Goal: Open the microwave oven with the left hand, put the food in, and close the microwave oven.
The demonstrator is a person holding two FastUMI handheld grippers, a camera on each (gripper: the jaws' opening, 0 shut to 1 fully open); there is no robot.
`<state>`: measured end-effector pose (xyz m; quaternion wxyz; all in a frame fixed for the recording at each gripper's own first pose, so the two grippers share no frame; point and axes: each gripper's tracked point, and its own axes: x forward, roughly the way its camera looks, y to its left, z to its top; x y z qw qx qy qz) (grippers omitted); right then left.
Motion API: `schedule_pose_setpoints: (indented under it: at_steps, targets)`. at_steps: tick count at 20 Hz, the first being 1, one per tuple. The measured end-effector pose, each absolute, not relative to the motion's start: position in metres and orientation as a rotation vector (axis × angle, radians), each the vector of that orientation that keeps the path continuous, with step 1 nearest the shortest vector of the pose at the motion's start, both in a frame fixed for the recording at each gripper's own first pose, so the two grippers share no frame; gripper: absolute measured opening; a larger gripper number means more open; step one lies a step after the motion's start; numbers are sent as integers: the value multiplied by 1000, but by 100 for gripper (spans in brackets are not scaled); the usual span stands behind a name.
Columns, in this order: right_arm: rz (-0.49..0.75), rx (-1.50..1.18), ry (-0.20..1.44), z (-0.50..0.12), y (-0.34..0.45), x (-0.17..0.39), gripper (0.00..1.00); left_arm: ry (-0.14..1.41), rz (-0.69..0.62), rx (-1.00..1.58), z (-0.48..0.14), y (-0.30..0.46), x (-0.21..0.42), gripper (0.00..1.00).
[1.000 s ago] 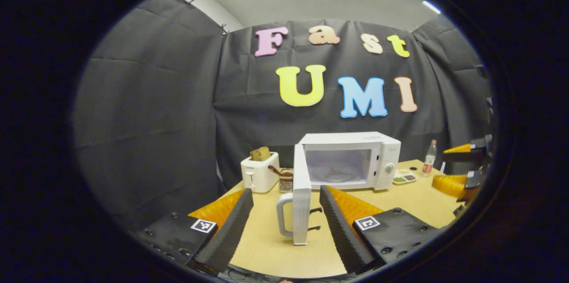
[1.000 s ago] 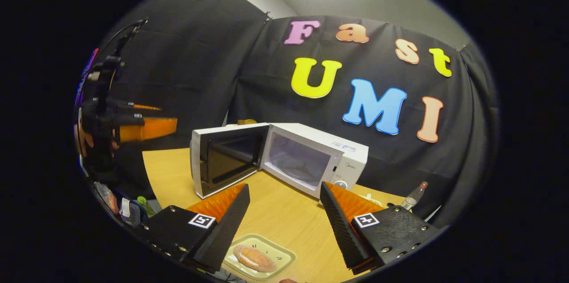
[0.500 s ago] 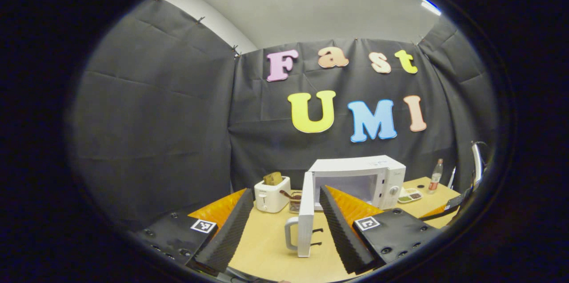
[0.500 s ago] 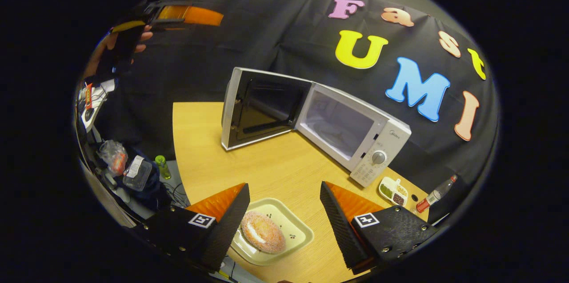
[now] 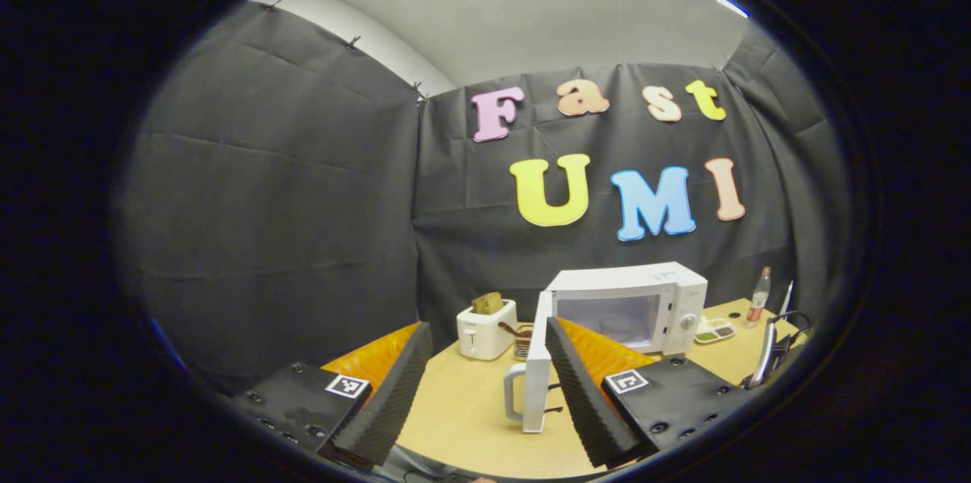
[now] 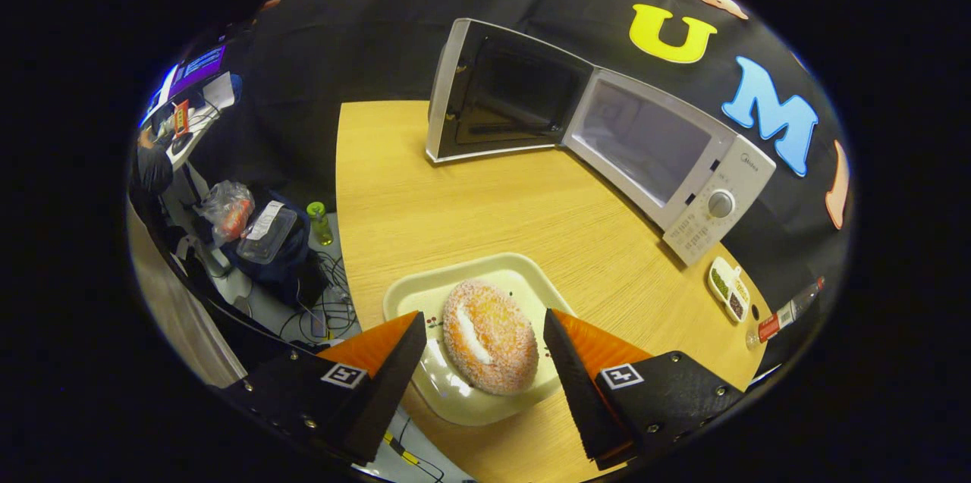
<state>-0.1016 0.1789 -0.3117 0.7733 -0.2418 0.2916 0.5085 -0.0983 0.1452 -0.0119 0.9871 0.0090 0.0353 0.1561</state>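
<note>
Change since the earlier frames: the right gripper (image 6: 479, 362) has come down over the plate (image 6: 425, 297), which now lies between its fingers; the left gripper (image 5: 485, 369) has drawn back from the microwave (image 5: 633, 305), which sits smaller and farther off in the left gripper view.

Landmark: the microwave.

- Tabletop (image 6: 485, 217): light wood; carries the microwave and all items below.
- Microwave: white, at the back of the tabletop against the black cloth wall. Cavity open and lit.
- Microwave door (image 6: 504, 92): swung fully open on the microwave's left side, dark inner face showing in the right gripper view. In the left gripper view it stands edge-on, its handle (image 5: 514, 392) facing left.
- Left gripper: held in front of the microwave, well apart from it; fingers spread apart, nothing between them.
- Right gripper: well in front of the microwave, low over the plate; fingers spread apart on either side of the doughnut (image 6: 489, 337), whether touching the plate cannot be told.
- Plate: pale, rectangular with rounded corners, at the near tabletop edge, well in front of the microwave.
- Doughnut: sugared, lying on the plate; the food for the task.
- Toaster (image 5: 486, 327): white, left of the microwave beyond the open door, a slice of bread standing up out of it.
- Bottle (image 5: 757, 297): right of the microwave, upright, red label.
- Small divided dish (image 6: 727, 288): just right of the microwave's control panel, between it and the bottle.
</note>
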Motion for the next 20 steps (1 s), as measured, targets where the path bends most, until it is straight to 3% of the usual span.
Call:
schedule_pose_setpoints:
  at_steps: [8, 9, 14, 20]
  targets:
    - [1122, -517, 682, -331, 181, -94, 93, 64, 347, 39, -2, 128, -101, 99]
    - [1124, -496, 676, -331, 183, -94, 86, 62, 348, 39, 0, 125, -101, 99]
    - [1118, -489, 661, -326, 184, -87, 75, 73, 357, 23, -7, 114, -98, 97]
    - [1047, -407, 601, -283, 194, -45, 75, 64, 339, 6, -8, 110, -78, 97]
